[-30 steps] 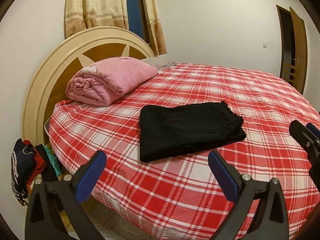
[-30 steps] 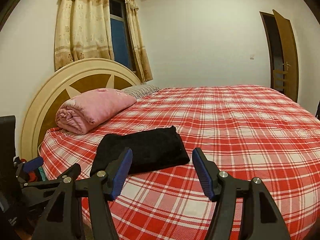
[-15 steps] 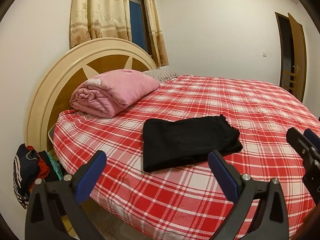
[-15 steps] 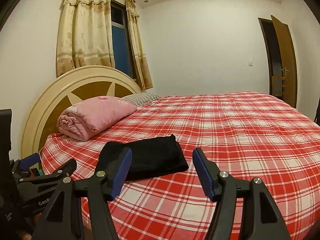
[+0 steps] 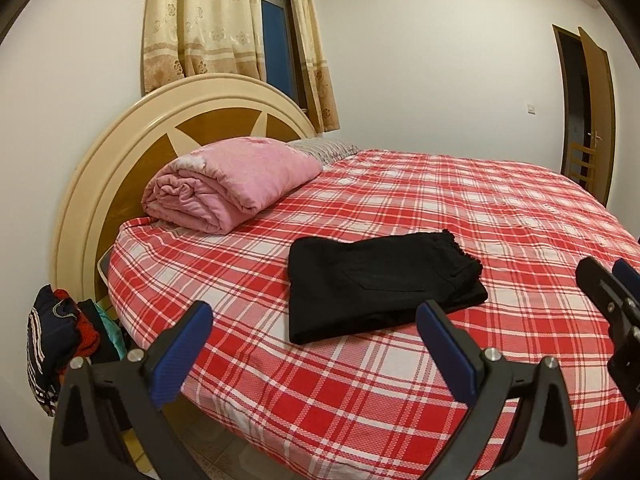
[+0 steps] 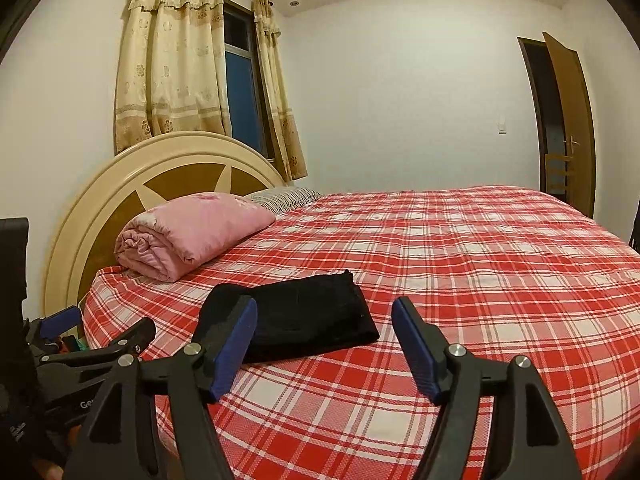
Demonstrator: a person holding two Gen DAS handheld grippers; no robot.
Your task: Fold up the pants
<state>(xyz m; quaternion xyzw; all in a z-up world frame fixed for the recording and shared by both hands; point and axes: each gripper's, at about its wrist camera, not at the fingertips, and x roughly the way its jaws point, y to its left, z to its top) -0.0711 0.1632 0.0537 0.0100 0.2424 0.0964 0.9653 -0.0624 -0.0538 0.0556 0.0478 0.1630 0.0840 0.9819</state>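
Black pants [image 5: 380, 286] lie folded into a compact rectangle on the red plaid bed [image 5: 500, 216], near its front edge, well apart from the pink rolled blanket [image 5: 232, 182] by the headboard [image 5: 120, 160]. To me the fold looks done; what's left is backing off clean.

My left gripper [image 5: 314, 344] hangs in front of the bed edge, jaws spread wide, nothing between the pads, not touching the pants. My right gripper [image 6: 324, 342] sits off the front edge too, jaws opening right now, empty, no cloth caught in them. In the right wrist view its left pad overlaps the pants' near corner, but I read that as line of sight, not contact.

Risks from here:
- If I dip either gripper forward, a finger snags the near hem and drags the stack open.
- The loose frilly end [image 5: 460, 256] on the right side looks light; a brush would flip it.
- The pants sit close to the mattress edge, so a nudge toward me could slide them off.
- Grippers are near each other; a careless swing knocks them together.
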